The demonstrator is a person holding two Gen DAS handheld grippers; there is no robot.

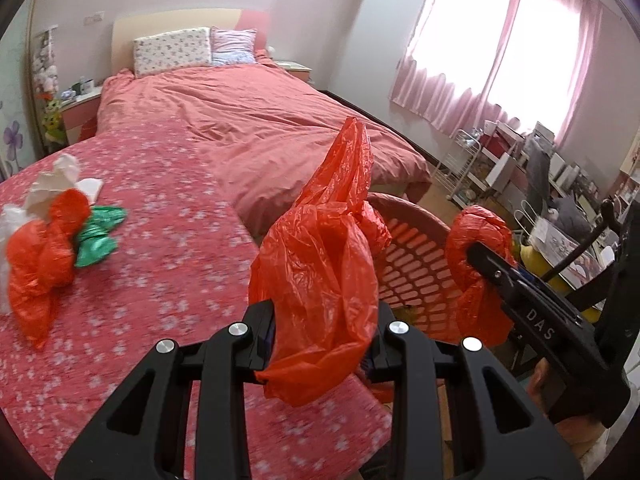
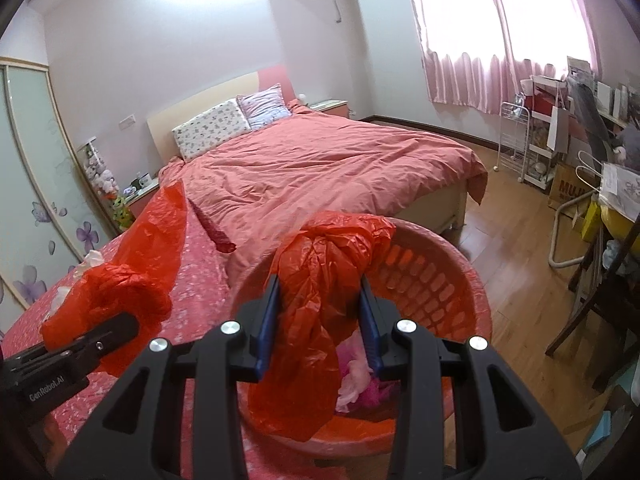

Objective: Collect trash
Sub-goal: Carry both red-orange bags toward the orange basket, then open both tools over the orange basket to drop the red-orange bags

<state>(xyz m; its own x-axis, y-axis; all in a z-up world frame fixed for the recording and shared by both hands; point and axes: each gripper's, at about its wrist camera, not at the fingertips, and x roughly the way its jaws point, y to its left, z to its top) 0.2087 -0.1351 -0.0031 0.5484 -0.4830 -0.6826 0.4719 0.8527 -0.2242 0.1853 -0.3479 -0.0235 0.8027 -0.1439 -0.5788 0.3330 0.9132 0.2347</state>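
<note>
Two crumpled red plastic bags are in the air by the basket, one in each claw. The left claw is clamped on the first red bag, which bulges up and out from between its fingers, a loose tail rising above it. The right claw grips the second red bag, pinched between its blue pads, the bunched top sitting above the fingers and the rest drooping down below them.

That second bag hangs right over the mouth of the pink slotted basket. Inside the basket lies some pale pink and magenta crumpled stuff.

The basket stands at the edge of a surface covered in a red cloth with small white flowers. Further along that cloth, well apart from the claws, sits a small heap of more trash: another red bag, a green bag and white tissue, all touching.

Beyond the surface is a bed under a pink duvet, with two pillows at the headboard. Pink curtains hang at a bright window, and cluttered shelves stand beneath it on the wooden floor.
</note>
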